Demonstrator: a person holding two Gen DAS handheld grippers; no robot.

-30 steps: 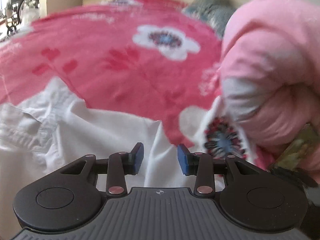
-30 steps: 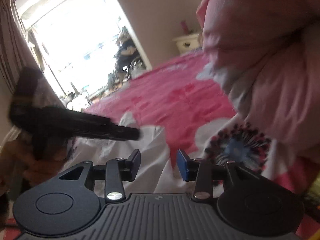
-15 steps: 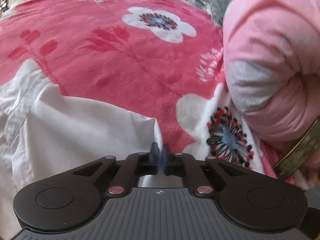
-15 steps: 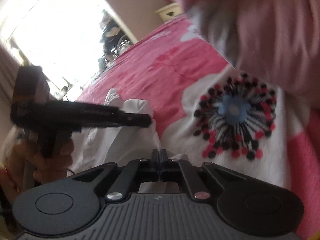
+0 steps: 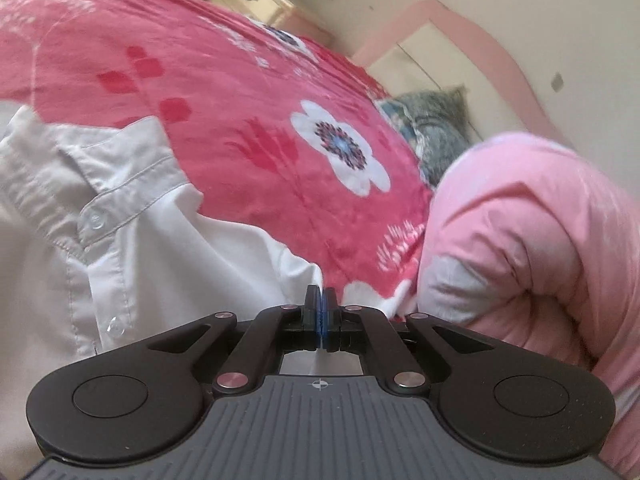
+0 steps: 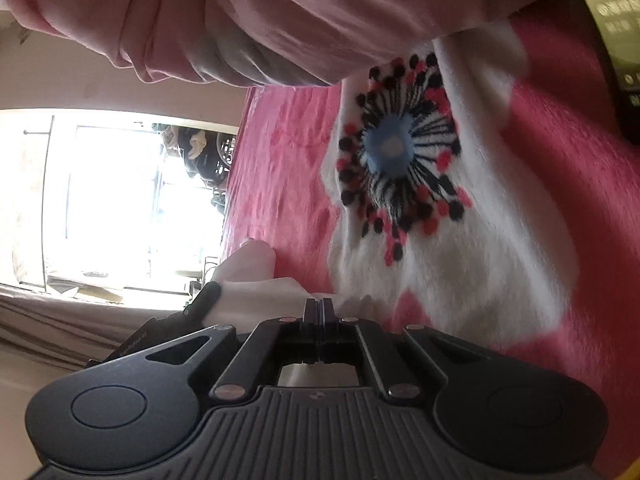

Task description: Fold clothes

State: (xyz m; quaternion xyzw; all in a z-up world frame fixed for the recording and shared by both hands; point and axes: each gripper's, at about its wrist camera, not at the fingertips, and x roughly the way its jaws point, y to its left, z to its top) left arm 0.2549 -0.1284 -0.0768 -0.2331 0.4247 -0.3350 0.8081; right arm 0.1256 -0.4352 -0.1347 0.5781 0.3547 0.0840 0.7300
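Bedroom, daylight. Left wrist view: a bed under a red floral bedspread (image 5: 248, 80) fills the upper left and centre of the frame; a cream bedside cabinet (image 5: 260, 0) at top centre, a pink headboard (image 5: 472, 36) against the wall at upper right, a grey pillow (image 5: 436, 128) below it. A bundled pink garment (image 5: 540, 240) bulks at right of frame. White button shirt (image 5: 120, 240) spreads over the left and lower left, placket and buttons running down the left side, one edge tapering in toward lower centre. Left gripper (image 5: 321, 312), jaws clenched on that tapering edge of the shirt; a strip of white cloth shows behind the pads in the frame opening. The rest of the shirt lies left of the jaws and away up-frame.

Right wrist view: camera rolled well over, so the bed runs up the right half of the frame, a large white flower of the bedspread at centre right. Bright window (image 6: 112, 200) at left, overexposed. Pink garment crosses the top. Right gripper (image 6: 319, 312), jaws pressed together; white shirt cloth sits right at them, with more in the opening behind, so I judge them pinched on the shirt. The black tip of the left gripper shows just left of these jaws, on the same cloth.

Judgement: both grips sit close together on one edge; the shirt's bulk trails to the left gripper's side, so any fold would carry toward it.
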